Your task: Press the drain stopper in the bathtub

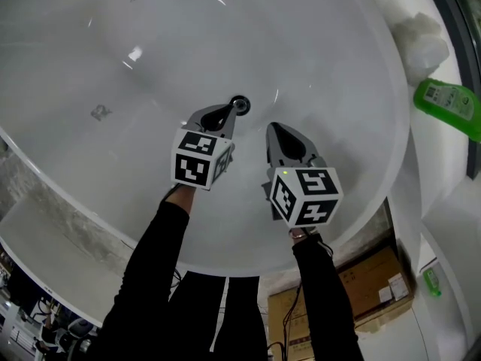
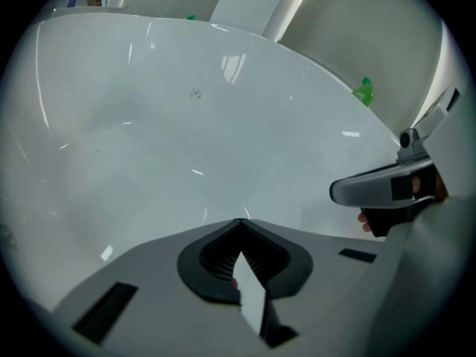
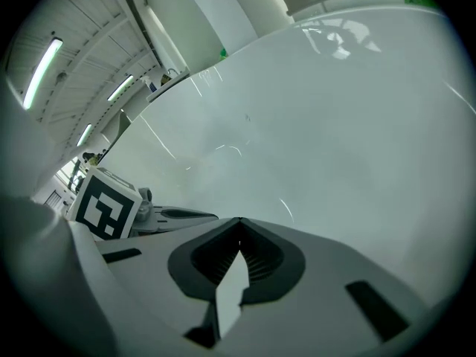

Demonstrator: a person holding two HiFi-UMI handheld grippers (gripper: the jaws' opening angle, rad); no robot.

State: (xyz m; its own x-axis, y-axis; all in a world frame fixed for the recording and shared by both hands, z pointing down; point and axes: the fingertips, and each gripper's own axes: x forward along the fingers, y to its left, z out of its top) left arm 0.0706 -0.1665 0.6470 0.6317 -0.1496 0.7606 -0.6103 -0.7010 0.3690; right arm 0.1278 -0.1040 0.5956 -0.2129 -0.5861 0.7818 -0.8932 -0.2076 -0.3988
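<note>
The left tool point(image 1: 229, 112), jaws shut and empty, points its tip right at the drain stopper point(image 1: 240, 104) in the bathtub point(image 1: 113, 66); the right tool point(image 1: 274, 130), likewise closed, hovers just beside

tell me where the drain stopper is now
In the head view, the drain stopper lies on the bathtub floor at the tip of the left tongs.

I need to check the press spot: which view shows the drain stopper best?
The head view: the drain stopper shows as a dark ring at the tip of the left gripper. Neither gripper view shows it.
</note>
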